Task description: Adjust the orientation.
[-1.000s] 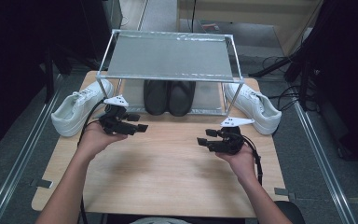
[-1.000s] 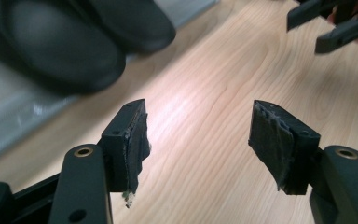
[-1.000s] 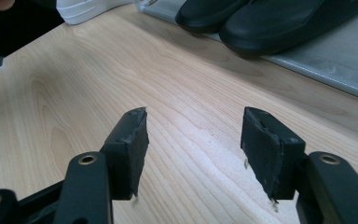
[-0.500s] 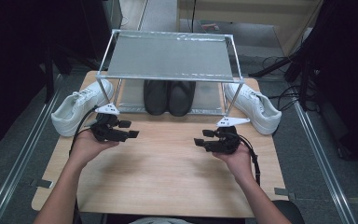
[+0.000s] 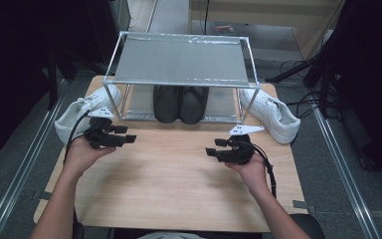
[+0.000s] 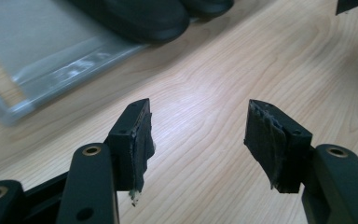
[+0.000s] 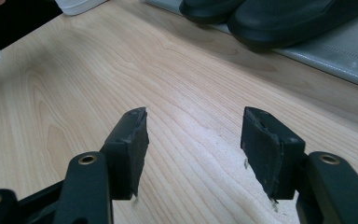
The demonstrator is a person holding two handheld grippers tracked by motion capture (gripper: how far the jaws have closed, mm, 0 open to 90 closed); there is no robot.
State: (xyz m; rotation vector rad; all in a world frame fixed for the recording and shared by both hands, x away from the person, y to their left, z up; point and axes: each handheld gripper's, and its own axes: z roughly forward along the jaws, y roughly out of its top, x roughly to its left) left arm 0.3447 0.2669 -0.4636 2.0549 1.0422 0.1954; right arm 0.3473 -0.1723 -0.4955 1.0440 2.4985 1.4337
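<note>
A person is sitting at a wooden counter (image 5: 179, 184) and holding 1 gripper in each hand. The left gripper (image 5: 127, 140) is hanging just above the wood at about 9 o'clock on the counter. Its jaws are standing wide apart with nothing between them, and they have just been closing a little. In the left gripper view, the left gripper (image 6: 198, 135) is pointing across bare wood, with the black shoes up at 12 o'clock.

The right gripper (image 5: 211, 152) is hanging over the counter at about 3 o'clock. Its jaws are standing apart too, and nothing is sitting between them. In the right gripper view, the right gripper (image 7: 193, 140) is looking over bare wood toward the black shoes at 1 o'clock. The 2 grippers are pointing at each other and staying well apart.

A metal rack (image 5: 179, 62) is standing at 12 o'clock on the counter. 2 black shoes (image 5: 180, 103) are sitting side by side under its top shelf, touching each other. 1 white shoe (image 5: 82, 115) is lying just beside the rack at 10 o'clock, near the left gripper. The other white shoe (image 5: 271, 113) is lying beside the rack at 2 o'clock, near the right gripper.
</note>
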